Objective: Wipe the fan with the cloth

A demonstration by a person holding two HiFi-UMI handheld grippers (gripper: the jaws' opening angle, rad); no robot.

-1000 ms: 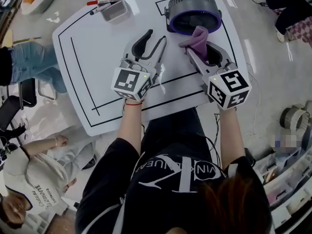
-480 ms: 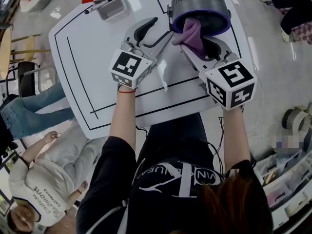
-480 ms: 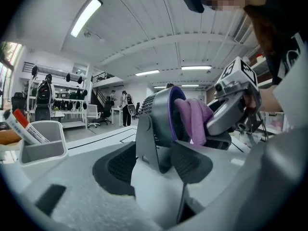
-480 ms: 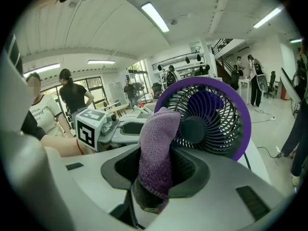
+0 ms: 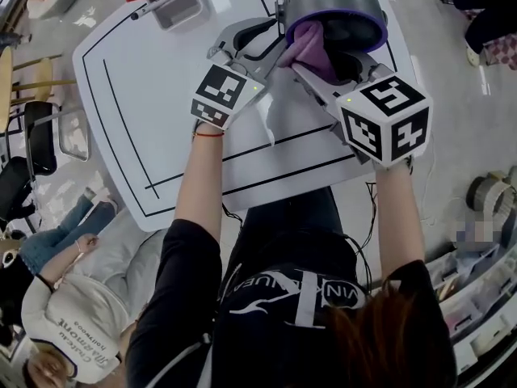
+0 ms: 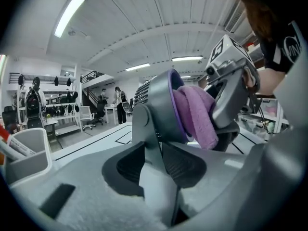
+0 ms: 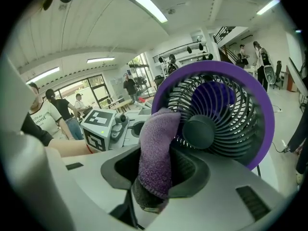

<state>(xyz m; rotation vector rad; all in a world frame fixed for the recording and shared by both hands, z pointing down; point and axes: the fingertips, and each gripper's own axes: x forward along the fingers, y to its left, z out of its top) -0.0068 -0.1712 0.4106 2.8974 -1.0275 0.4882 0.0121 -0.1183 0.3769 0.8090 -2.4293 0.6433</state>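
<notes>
The grey fan [image 5: 331,10] with a purple rim stands at the far end of the white board, its grille facing me. My right gripper [image 5: 327,61] is shut on the purple cloth [image 5: 309,45] and holds it against the fan's front rim. In the right gripper view the cloth [image 7: 156,148] rises from the jaws and touches the grille's lower left. My left gripper [image 5: 268,37] is at the fan's left side. Its jaws have just been closing, and in the left gripper view they clamp the fan's grey support arm [image 6: 150,148] between the pads.
A grey bin [image 5: 174,6] holding markers sits at the board's far left corner. The white board [image 5: 145,103] carries black outline marks and ends close to my body. A person [image 5: 65,322] sits on the floor at lower left. Clutter lies at the right edge.
Both grippers have moved away from me to the fan. The cloth went from just below the rim onto it. The left jaws opened wide, then narrowed around the fan's support arm.
</notes>
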